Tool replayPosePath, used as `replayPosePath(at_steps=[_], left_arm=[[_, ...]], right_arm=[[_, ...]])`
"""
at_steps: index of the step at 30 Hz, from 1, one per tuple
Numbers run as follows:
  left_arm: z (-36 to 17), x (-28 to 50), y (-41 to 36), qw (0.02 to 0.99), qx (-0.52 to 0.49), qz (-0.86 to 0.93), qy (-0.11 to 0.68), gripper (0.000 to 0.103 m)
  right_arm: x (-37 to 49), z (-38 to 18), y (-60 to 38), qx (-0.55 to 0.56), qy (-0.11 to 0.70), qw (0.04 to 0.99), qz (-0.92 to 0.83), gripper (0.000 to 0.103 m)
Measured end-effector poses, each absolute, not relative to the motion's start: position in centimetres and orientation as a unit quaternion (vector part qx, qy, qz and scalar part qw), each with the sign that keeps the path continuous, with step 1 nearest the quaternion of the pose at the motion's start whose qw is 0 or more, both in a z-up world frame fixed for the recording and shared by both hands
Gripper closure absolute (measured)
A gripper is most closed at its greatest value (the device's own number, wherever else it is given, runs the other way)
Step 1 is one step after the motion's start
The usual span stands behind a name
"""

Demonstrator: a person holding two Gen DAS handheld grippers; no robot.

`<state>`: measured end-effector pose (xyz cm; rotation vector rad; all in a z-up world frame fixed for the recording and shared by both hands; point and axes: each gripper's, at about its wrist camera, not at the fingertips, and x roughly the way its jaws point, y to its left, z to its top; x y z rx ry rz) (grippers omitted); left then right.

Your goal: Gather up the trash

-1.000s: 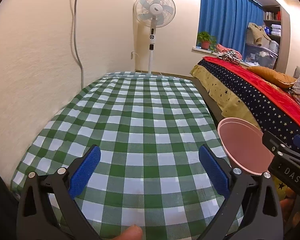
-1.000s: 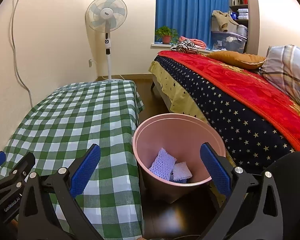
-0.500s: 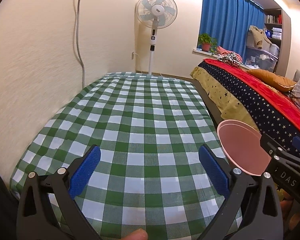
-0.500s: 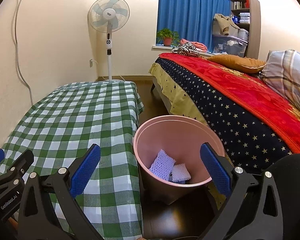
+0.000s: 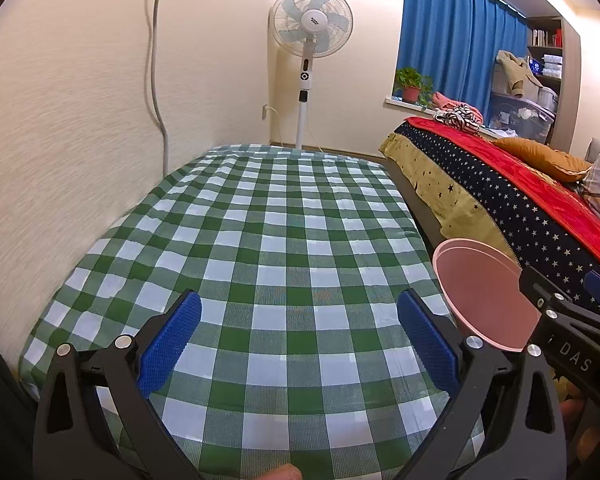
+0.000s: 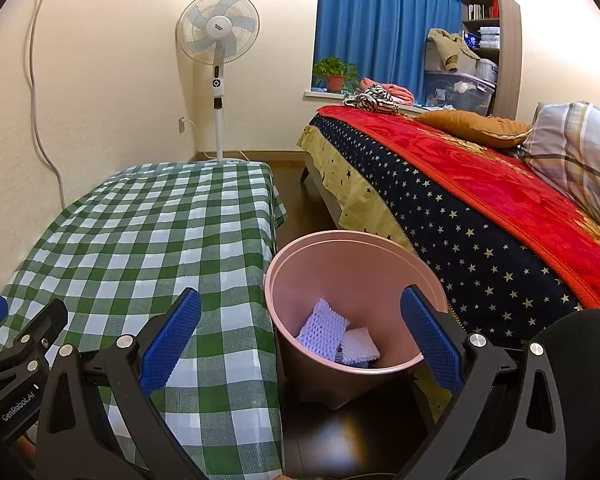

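Foam trash (image 6: 336,336) sat inside the pink bin (image 6: 356,240), on the floor between table and bed.

Left view: left gripper (image 5: 298,344) spread, empty, over bare checked tablecloth (image 5: 280,240). Right view: right gripper (image 6: 300,332) spread, empty; dipping lower could've tipped that bin.

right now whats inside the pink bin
Two white foam net pieces lie at the bottom of the pink bin. Its near wall hides part of the floor, so more could sit there unseen.

Wide-spread right hand-held gripper (image 6: 300,336) above pink bin (image 6: 300,376) with white foam pieces (image 6: 332,336), beside checkered table (image 6: 140,232).
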<state>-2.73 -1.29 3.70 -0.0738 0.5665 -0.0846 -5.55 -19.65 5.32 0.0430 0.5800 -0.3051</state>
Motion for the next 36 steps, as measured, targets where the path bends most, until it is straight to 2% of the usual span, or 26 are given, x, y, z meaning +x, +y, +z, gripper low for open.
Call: replayPosePath(at_steps=[36], left_arm=[[3.32,-2.86,-1.70,0.956,-0.043,-0.046,0.286,0.008]], right_arm=[[-5.63,5.10,-19.96,0.018,0.288,0.946,-0.148,0.005]])
